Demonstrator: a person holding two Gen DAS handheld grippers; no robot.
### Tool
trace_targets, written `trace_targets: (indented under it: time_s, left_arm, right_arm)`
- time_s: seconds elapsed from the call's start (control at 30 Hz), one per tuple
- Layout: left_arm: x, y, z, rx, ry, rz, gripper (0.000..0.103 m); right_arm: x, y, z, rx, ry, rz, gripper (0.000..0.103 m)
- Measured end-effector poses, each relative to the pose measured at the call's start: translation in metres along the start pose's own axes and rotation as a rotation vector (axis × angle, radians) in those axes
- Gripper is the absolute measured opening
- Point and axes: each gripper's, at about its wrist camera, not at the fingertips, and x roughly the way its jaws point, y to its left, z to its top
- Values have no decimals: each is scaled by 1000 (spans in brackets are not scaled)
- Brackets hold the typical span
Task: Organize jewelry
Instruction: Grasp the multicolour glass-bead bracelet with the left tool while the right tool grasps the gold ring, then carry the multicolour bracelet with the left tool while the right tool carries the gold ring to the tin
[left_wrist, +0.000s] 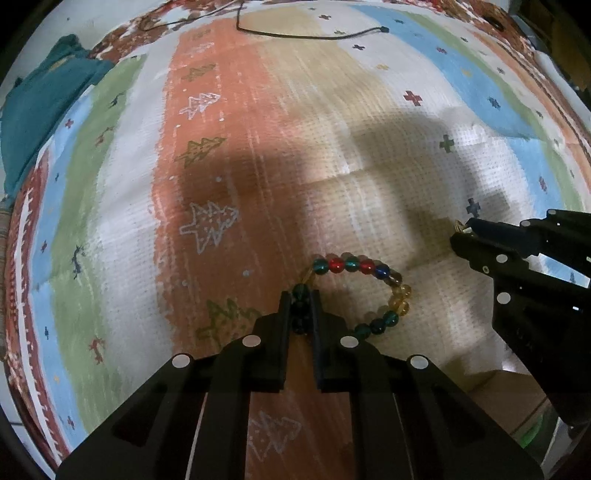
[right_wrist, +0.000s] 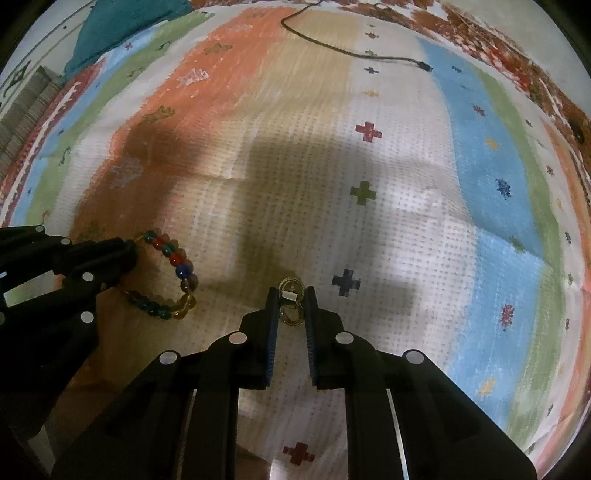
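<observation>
Far off to the left of both tools, a teal cloth (left_wrist: 40, 110) is lying bunched at the edge of the striped mat (left_wrist: 229, 155), well apart from everything being handled. Moving right, the left gripper (left_wrist: 300, 310) is pointing steeply down at the mat, its two black fingers (left_wrist: 284, 317) sitting clamped on the dark green beads of a beaded bracelet (left_wrist: 365, 284); the pinched beads are lying right between the fingertips, and the rest of the loop, with teal, red, blue and amber beads, is curving out ahead of the tips and round to their right, resting on the mat. Beyond the fingertips, well apart at the far end of the mat, a black cable (left_wrist: 306, 34) is trailing across the stripes. Further right, the right gripper (right_wrist: 291, 306) is also aiming down, fingers (right_wrist: 271, 325) drawn close and closing on a pair of gold hoop earrings (right_wrist: 291, 308) with a small white tag; one hoop is poking out just past the tips, the other is sitting between the pads, touching both as far as can be made out. The bracelet is lying near the right tool, off to the left of its fingers, not touching the earrings.
</observation>
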Motion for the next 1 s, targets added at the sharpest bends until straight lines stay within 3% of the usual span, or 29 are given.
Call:
trace_targets:
  time_s: [0.4,1.0]
  left_arm:
    - [-50,3,-8,-48,-95,-52,9]
    - [-84,-8,-15,-50,-163,-67,9]
  right_arm:
    - [-34,-7,-13,23,-59,-9,15]
    - [-66,-1,-32,6,-110,-25,15]
